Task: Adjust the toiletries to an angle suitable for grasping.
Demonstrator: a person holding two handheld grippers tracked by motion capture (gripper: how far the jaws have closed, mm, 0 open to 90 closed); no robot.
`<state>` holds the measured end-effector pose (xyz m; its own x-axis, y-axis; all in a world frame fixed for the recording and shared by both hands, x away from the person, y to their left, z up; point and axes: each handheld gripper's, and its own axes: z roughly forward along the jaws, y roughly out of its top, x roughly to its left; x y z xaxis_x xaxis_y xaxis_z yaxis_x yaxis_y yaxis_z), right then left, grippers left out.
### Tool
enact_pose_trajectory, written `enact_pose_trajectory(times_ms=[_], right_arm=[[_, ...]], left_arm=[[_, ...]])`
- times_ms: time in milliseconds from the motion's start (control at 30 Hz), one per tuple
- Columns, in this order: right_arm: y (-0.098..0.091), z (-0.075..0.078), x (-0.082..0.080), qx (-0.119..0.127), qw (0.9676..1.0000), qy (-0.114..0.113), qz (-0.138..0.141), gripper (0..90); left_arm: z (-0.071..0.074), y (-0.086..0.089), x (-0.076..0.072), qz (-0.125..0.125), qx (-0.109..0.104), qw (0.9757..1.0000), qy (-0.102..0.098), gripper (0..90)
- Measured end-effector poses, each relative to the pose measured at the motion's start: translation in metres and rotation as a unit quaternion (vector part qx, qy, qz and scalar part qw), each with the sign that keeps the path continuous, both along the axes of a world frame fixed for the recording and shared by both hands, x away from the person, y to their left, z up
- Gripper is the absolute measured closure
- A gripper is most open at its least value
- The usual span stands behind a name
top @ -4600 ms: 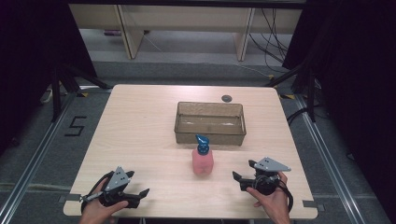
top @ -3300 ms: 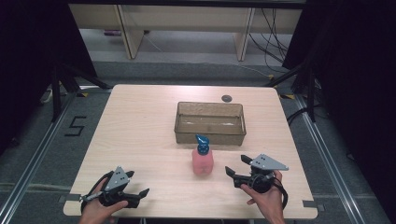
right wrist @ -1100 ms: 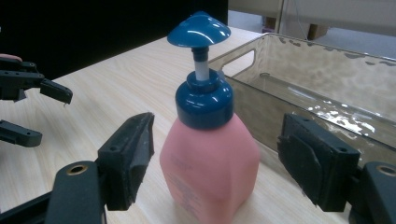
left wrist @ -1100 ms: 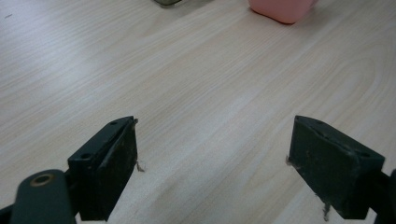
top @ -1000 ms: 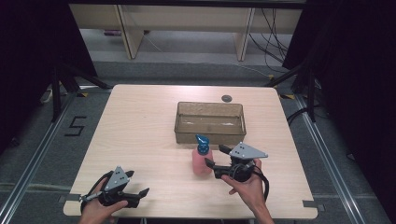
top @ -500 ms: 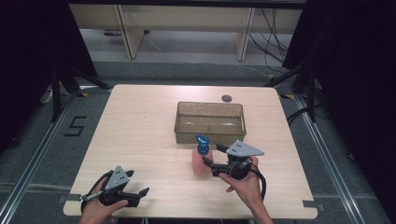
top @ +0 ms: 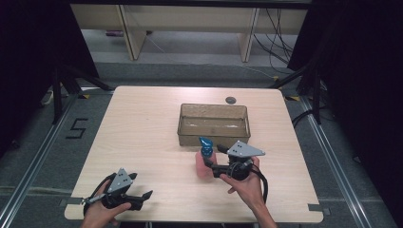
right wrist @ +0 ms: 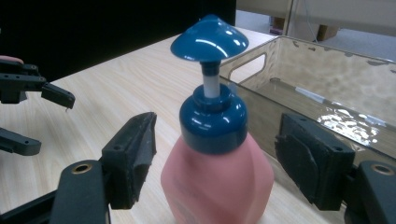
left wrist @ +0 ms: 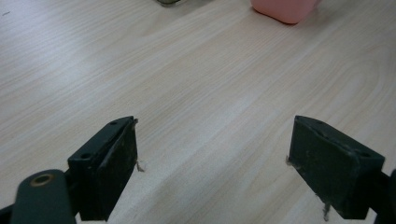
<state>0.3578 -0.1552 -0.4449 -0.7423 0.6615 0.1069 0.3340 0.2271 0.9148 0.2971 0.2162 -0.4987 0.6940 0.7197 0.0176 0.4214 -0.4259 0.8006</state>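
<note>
Right gripper view: the right gripper's jaws stand apart, one at either side of the pink bottle, its shoulder between them; a gap shows at each pad, so nothing is grasped yet. They have just been closing slightly. The bottle stands upright on the worktop, near its middle, just at 6 o'clock of the clear bin. The blue pump rides on a thin stem. Judged from this, the plastic body is light, smooth and somewhat yielding; the grip belongs on the broad body below the collar, not on the stem, which could depress or tip. High view: the left gripper rests at 7 o'clock of the worktop, jaws released and empty, well apart from the bottle.
</note>
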Motion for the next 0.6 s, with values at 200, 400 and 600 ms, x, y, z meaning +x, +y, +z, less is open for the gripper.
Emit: enact_pose_trajectory(times_ms=[200,400,600], right_arm=[[0.003,0.001,0.004,-0.013,0.9999,-0.008,0.005,29.4],[0.011,0.000,0.005,-0.010,0.9999,-0.002,0.000,29.6],[0.013,-0.001,0.010,-0.008,0.9999,-0.008,0.007,30.8]], left_arm=[[0.001,-0.001,-0.001,-0.006,-0.003,1.0000,0.001,14.9],[0.000,-0.001,-0.002,-0.001,-0.013,0.9999,0.000,14.9],[0.000,-0.002,-0.002,-0.003,-0.013,0.9999,0.002,14.9]])
